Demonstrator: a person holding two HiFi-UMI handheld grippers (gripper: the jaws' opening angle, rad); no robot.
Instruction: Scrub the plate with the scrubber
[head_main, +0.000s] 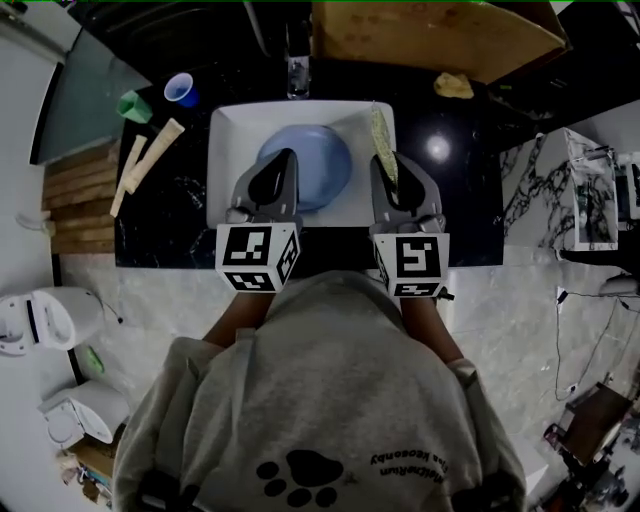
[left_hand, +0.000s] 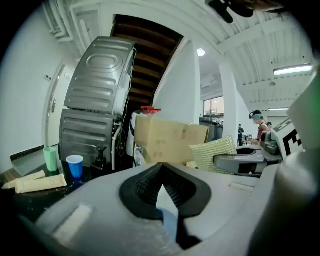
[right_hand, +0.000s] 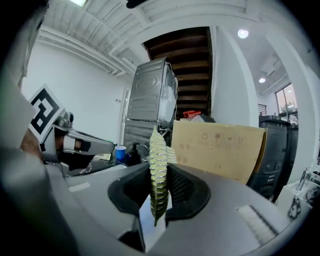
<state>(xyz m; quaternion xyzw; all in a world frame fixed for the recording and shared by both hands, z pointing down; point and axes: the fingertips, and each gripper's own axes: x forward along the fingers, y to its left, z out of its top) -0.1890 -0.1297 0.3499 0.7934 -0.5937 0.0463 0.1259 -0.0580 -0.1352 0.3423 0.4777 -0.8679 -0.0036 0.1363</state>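
While the right gripper (head_main: 386, 162) clamps the scrubber (head_main: 380, 132) edge-up over the white sink (head_main: 226, 130), the left gripper (head_main: 283, 158) hangs with jaws together above the blue plate (head_main: 326, 165).

Sink (head_main: 225, 130) sits mid-counter (head_main: 460, 190), tap (head_main: 297, 70) behind it. Plate (head_main: 325, 165) lies in the sink, about centre. Box (head_main: 430, 35) stands behind the sink, right of the tap. Sponge (head_main: 453, 86) lies on the counter before the box's right part.

Back left of the sink: near cup (head_main: 181, 88), with far cup (head_main: 134, 105) to its left. Before them lie first tube (head_main: 163, 140) and second tube (head_main: 129, 172), side by side, slanted.

Left gripper (head_main: 283, 158) is over the plate's near-left part. Right gripper (head_main: 383, 165) is over the sink's right side. The scrubber (head_main: 380, 135) stands upright between its jaws, right of the plate.
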